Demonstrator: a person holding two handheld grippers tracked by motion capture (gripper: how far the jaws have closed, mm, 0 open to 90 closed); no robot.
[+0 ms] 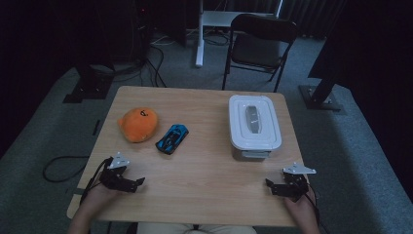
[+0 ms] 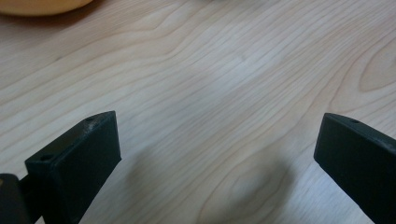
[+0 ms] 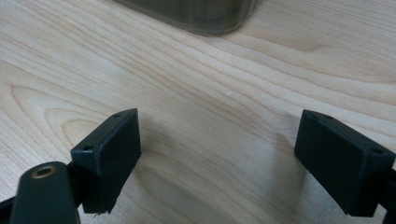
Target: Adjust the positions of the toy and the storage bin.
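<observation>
On the wooden table (image 1: 204, 165) lie an orange plush toy (image 1: 139, 124) at the left, a blue toy car (image 1: 172, 138) just right of it, and a white lidded plastic box (image 1: 254, 126) at the right. My left gripper (image 1: 136, 184) rests near the front left edge, held by a hand, open and empty. My right gripper (image 1: 271, 186) rests near the front right edge, also open and empty. In the left gripper view the gripper (image 2: 217, 154) has bare wood between its jaws, and the plush's orange edge (image 2: 39, 5) shows at top. The right gripper (image 3: 217, 154) faces the box's base (image 3: 196, 14).
A black folding chair (image 1: 260, 44) stands behind the table, with a white desk leg (image 1: 199, 34) beyond. Dark stands and cables (image 1: 87, 83) sit on the grey carpet at the left and right. Open wood lies between the two grippers.
</observation>
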